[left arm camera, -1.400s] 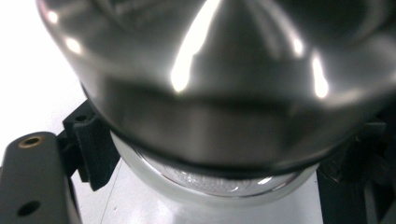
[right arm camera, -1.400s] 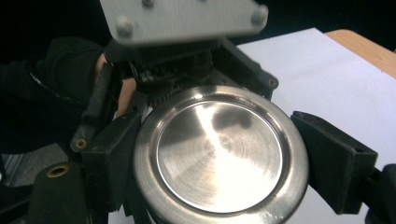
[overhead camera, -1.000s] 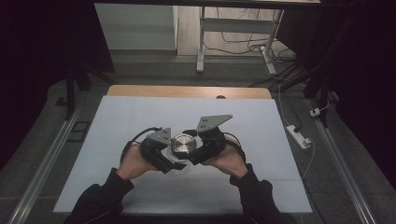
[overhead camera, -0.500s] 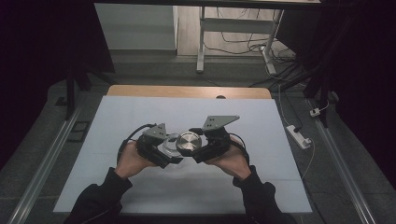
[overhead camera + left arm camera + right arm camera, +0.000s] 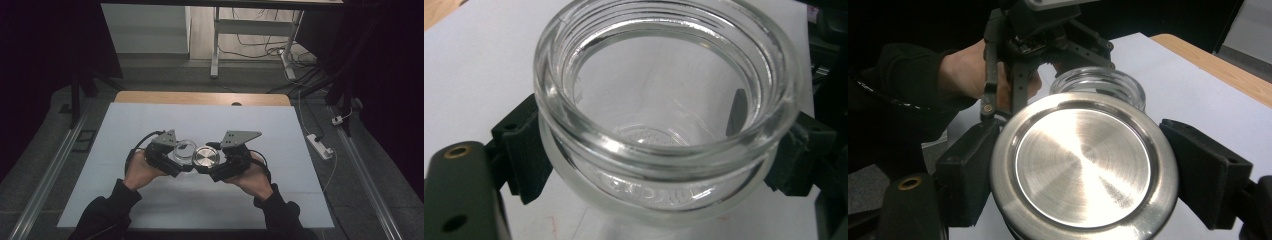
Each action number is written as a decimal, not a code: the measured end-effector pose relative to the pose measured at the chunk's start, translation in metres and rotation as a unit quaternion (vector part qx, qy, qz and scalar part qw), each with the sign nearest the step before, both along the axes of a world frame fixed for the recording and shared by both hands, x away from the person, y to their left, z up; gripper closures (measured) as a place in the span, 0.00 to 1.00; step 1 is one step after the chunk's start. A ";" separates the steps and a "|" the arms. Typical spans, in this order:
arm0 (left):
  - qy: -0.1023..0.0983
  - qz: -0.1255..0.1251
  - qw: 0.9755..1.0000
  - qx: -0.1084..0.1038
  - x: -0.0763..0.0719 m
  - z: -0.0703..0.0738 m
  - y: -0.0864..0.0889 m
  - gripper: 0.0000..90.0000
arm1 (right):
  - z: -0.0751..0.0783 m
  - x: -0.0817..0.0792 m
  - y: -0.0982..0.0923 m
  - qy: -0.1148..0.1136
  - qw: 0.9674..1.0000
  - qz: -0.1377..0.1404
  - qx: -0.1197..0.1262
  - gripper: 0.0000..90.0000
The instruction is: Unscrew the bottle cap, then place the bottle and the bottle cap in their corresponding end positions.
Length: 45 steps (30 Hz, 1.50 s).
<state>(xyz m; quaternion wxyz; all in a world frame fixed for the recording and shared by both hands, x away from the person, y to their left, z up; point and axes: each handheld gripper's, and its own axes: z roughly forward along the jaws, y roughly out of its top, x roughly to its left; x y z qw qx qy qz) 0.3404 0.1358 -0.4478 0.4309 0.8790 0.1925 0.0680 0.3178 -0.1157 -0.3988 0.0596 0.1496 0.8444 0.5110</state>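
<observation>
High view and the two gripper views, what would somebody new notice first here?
Probably the shiny metal lid, clamped at its rim between the right gripper's black jaws, mid-table. Just left of it, the left gripper grips a clear, empty glass jar, mouth open. Both sit on a white table ringed by darkness.
</observation>
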 end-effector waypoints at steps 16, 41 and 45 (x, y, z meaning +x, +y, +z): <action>-0.015 0.024 1.000 0.000 0.003 0.004 0.004 0.17 | -0.006 -0.015 -0.003 -0.003 1.000 0.000 0.002 0.22; -0.020 0.043 0.999 -0.007 0.014 0.007 0.000 0.17 | -0.024 -0.033 0.000 0.005 1.000 0.014 -0.005 0.22; -0.022 0.045 0.999 -0.008 0.017 0.008 -0.002 0.17 | -0.030 -0.035 0.000 0.007 1.000 0.013 -0.006 0.22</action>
